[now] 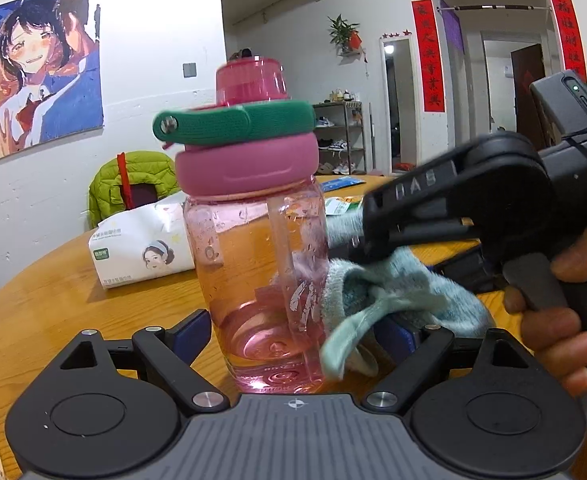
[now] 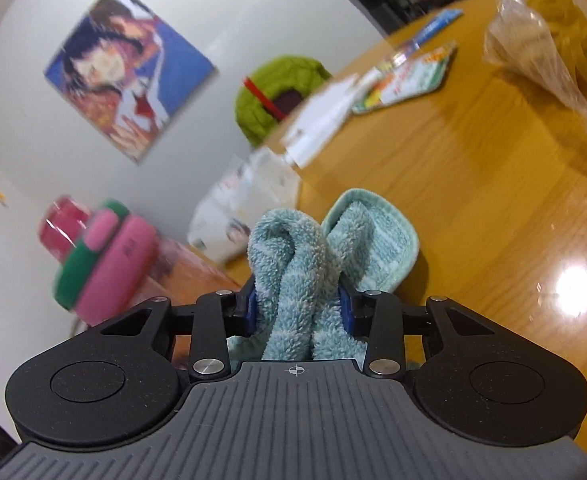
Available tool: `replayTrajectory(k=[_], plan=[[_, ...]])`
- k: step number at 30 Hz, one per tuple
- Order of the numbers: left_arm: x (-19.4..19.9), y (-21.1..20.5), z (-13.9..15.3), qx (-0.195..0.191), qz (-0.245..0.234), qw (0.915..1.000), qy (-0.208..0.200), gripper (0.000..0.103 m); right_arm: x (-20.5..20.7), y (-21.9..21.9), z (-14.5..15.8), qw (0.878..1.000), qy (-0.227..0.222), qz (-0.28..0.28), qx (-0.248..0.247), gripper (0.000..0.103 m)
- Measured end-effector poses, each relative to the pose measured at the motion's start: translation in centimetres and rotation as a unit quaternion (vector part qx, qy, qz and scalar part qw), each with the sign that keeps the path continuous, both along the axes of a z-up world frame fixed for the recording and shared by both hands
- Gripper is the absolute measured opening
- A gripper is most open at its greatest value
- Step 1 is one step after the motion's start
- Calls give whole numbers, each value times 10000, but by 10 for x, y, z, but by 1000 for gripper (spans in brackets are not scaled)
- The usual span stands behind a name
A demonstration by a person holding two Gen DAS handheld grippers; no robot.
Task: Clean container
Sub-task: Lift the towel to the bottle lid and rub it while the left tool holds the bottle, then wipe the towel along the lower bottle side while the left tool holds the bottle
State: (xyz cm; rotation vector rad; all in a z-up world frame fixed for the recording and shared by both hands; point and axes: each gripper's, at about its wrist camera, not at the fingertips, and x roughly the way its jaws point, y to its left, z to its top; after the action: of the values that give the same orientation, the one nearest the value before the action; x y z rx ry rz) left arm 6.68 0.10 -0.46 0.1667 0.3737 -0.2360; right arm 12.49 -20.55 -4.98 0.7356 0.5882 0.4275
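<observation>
White-walled room, round wooden table (image 1: 53, 312) with a tissue pack (image 1: 141, 248), leaflets and a bag of yellow rolls (image 2: 565, 48) scattered on it. Pink see-through bottle (image 1: 261, 272) stands upright on the table, pink lid and green strap on top, cap closed. Left claw (image 1: 289, 340) has its blue pads either side of the bottle's base; the left pad sits at the wall, the right pad is hidden behind cloth, so whether it is truly gripping or only bracketing I cannot tell. Right claw (image 2: 297, 308) is clamped tight on a bunched light-blue cloth (image 2: 317, 256), held by a hand (image 1: 565, 308) on the trigger. From the left view the cloth (image 1: 381, 292) is pressed against the bottle's right side, low on the wall. Judgement: wiping of the outside is under way. Droplets or streaks show on the wall, so cleaning looks unfinished there; the far side and the lid cannot be judged. Right view is blurred, bottle off to its left edge.
</observation>
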Motion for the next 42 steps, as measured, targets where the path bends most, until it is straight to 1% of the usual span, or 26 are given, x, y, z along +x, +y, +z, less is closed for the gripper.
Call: replayTrajectory(k=[3, 4, 5, 9, 12, 15, 16, 21, 24, 25, 26, 29, 31, 33, 34, 36, 37, 39, 42], plan=[[-1, 9, 2, -6, 18, 10000, -33, 90, 2, -7, 5, 9982, -333, -343, 371, 41], [-1, 12, 2, -8, 24, 10000, -44, 86, 5, -7, 6, 9979, -386, -330, 392, 41], [-1, 15, 3, -10, 30, 10000, -55, 86, 7, -5, 7, 9978, -432, -291, 401, 41], [-2, 26, 6, -17, 55, 9999, -99, 87, 12, -1, 0, 9964, -131, 204, 814, 41], [-2, 35, 7, -23, 73, 9999, -132, 87, 3, 3, 4, 9986, -89, 160, 495, 41], [-3, 44, 9, -93, -21, 9999, -114, 88, -3, 6, 8, 9996, -124, 86, 238, 41], [-3, 48, 9, -107, -45, 9999, -122, 88, -3, 6, 7, 9996, -120, 80, 233, 41], [-15, 49, 6, 88, -33, 9998, -158, 88, -2, -1, 3, 9996, -36, 95, 280, 41], [-24, 51, 3, 125, -54, 9998, -176, 88, -5, -3, 7, 9993, -202, 68, 315, 40], [-26, 49, 2, 125, -59, 9997, -177, 88, -8, -6, 9, 9983, -354, 42, 469, 39], [-27, 48, 1, 125, -64, 9997, -178, 88, -11, -11, 11, 9956, -573, 16, 738, 38], [-26, 43, 1, 159, -67, 9997, -187, 88, -21, -24, 16, 9831, -1106, 16, 1460, 38], [-19, 35, 2, 183, -71, 9996, -189, 88, -17, -22, 14, 9826, -970, 196, 1571, 38], [-7, 21, 2, 198, -70, 9996, -191, 88, -7, -13, 8, 9941, -382, 179, 997, 38], [-1, 16, 3, 208, -69, 9996, -190, 88, -2, -7, 4, 9976, -64, 159, 670, 38], [12, 6, 5, 233, -67, 9995, -190, 88, 9, 0, -7, 9985, 491, 185, 162, 38], [13, 1, 5, 227, -66, 9995, -189, 88, 11, 2, -9, 9981, 582, 204, 32, 38], [9, -6, 6, 191, -74, 9996, -187, 88, 11, 1, -7, 9982, 562, 211, -53, 38], [1, -14, 4, 182, -77, 9996, -189, 88, 1, -6, 2, 9994, 14, 135, 318, 38]])
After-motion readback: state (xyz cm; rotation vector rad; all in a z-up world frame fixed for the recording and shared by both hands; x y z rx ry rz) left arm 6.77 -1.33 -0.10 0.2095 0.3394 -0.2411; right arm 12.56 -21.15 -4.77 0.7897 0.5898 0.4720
